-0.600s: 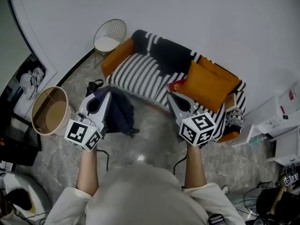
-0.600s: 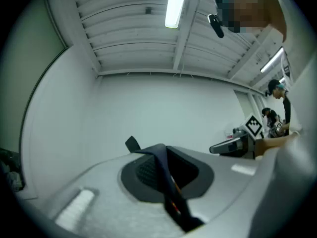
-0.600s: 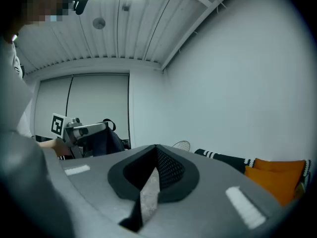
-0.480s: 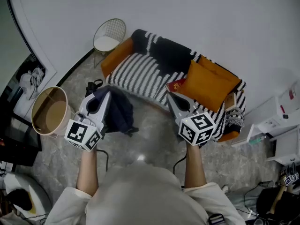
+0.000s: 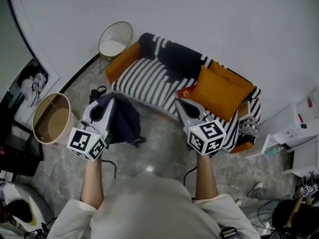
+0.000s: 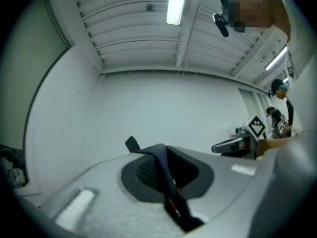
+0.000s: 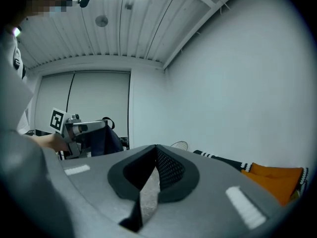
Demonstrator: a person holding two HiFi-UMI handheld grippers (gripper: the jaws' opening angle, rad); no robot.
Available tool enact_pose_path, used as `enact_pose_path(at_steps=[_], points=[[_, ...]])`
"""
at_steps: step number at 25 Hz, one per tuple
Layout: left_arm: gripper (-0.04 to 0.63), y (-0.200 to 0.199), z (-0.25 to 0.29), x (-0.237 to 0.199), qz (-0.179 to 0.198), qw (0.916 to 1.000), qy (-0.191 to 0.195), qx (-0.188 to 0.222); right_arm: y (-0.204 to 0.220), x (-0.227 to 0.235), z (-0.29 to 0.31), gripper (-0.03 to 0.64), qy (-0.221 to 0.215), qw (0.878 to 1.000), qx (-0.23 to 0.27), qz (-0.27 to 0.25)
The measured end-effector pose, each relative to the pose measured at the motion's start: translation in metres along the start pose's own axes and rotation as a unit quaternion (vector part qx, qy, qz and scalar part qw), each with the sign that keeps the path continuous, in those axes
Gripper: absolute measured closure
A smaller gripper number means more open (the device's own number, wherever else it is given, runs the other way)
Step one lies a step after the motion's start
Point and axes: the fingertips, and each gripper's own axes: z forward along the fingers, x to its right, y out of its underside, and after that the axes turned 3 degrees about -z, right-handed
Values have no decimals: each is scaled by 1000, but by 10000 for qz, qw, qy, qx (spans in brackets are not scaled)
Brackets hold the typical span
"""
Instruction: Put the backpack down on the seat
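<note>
A dark navy backpack hangs above the floor in front of the sofa, and my left gripper is shut on its strap. The strap runs between the closed jaws in the left gripper view. The seat is a sofa covered by a black-and-white striped blanket, just ahead of both grippers. My right gripper is shut with nothing in it and points at the sofa's front edge. From the right gripper view the left gripper and the backpack show at the left.
An orange cushion and a red item lie on the sofa's right half. A wire chair stands at the sofa's left end. A round tan bin is on the floor to my left, and white furniture to the right.
Both grippers keep the same stance and the backpack still hangs from the left one. The whole view has drifted slightly to the left.
</note>
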Motion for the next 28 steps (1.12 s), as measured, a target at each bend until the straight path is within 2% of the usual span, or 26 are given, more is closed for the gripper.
enact_pose_path(at_steps=[5,9,17,21,25,28], points=[[577,3,23,16,-44,9998,-189,-29,-3,34,-9,612,-228,9996,142,118],[577,6,16,14,-178,9992,-339,-88,-3,33,-12,612,-289,9994,124,145],[577,30,35,28,-181,9990,-327,-240,21,56,-8,612,-414,9982,67,440],[577,34,69,15,-232,9987,-365,-273,22,81,14,612,-499,9976,-86,481],[577,46,89,-3,-235,9991,-236,-251,21,95,35,612,-432,9980,107,446],[577,54,121,-25,-259,9993,-143,-226,18,122,64,612,-295,9988,152,364]])
